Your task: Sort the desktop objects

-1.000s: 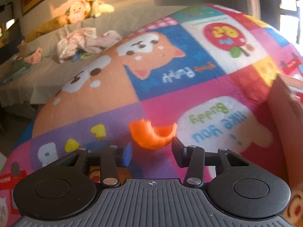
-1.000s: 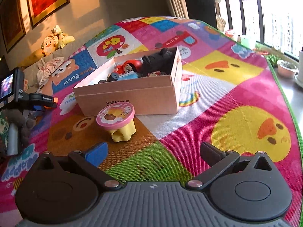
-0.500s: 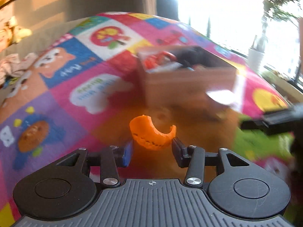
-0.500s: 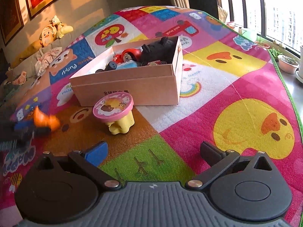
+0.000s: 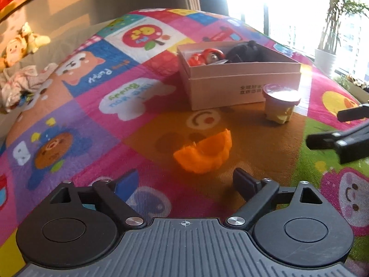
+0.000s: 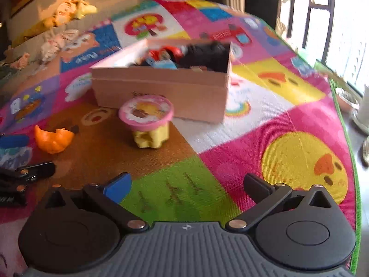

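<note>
An orange curved peel-like piece (image 5: pixel 205 153) lies on the brown patch of the play mat, just ahead of my left gripper (image 5: pixel 185 183), which is open and empty. It also shows in the right wrist view (image 6: pixel 53 139). A yellow cup with a pink lid (image 6: pixel 147 121) stands in front of the cardboard box (image 6: pixel 161 90), which holds a red toy, a black toy and other items. The cup (image 5: pixel 280 102) and the box (image 5: pixel 239 85) also show in the left wrist view. My right gripper (image 6: pixel 186 185) is open and empty, above the green patch.
The colourful play mat (image 6: pixel 288 115) covers the surface; its green edge runs along the right. Plant pots (image 6: pixel 364 115) stand beyond that edge. A sofa with plush toys (image 5: pixel 25 41) and crumpled cloth (image 5: pixel 18 85) is at the back left.
My left gripper opened and let go of the orange piece, which now lies on the mat. The right gripper moved closer to the cup and box.
</note>
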Tool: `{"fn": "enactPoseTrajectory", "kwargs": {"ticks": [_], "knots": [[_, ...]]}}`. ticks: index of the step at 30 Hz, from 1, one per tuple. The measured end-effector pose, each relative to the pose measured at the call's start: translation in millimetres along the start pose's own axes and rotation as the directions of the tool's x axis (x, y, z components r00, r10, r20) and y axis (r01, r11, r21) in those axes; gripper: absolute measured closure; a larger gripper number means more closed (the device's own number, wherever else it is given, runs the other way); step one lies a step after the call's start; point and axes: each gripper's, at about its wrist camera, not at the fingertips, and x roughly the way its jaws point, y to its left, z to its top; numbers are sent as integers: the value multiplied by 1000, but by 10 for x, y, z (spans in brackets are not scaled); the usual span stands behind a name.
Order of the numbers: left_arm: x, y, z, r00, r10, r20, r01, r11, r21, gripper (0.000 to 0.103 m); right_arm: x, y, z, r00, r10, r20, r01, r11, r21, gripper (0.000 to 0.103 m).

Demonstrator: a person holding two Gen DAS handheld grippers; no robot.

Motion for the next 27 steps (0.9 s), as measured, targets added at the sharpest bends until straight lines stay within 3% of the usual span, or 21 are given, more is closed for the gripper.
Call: {"fn": "enactPoseTrajectory", "kwargs": {"ticks": [2, 4, 7, 15, 19, 24, 27], "knots": [[0, 7, 1, 1000, -15, 0, 15, 1000, -3, 10, -87, 33, -47, 999, 41, 0, -41, 999, -22, 0], [-2, 19, 2, 998, -62, -3, 62, 998, -13, 9, -95, 73, -113, 994, 92, -58, -94, 995, -30, 0], [5, 7, 26, 993, -116, -10, 115, 992, -49, 9, -114, 111, -127, 996, 78, -51, -81, 996, -49, 0], [96, -172, 159, 996, -92, 6, 92, 995, -37, 22, -92, 130, -119, 997, 66, -50, -68, 997, -46, 0], [144, -215, 182, 997, -73, 12, 73, 997, -7, 39, -93, 127, -120, 997, 67, -49, -69, 997, -45, 0], [12, -160, 114, 996, -83, 17, 83, 997, 4, 39, -114, 106, -103, 996, 82, -37, -83, 996, -39, 0], [-96, -93, 52, 997, -82, 10, 82, 997, -14, 39, -124, 151, -7, 997, 66, 34, -63, 995, -82, 0]]}}
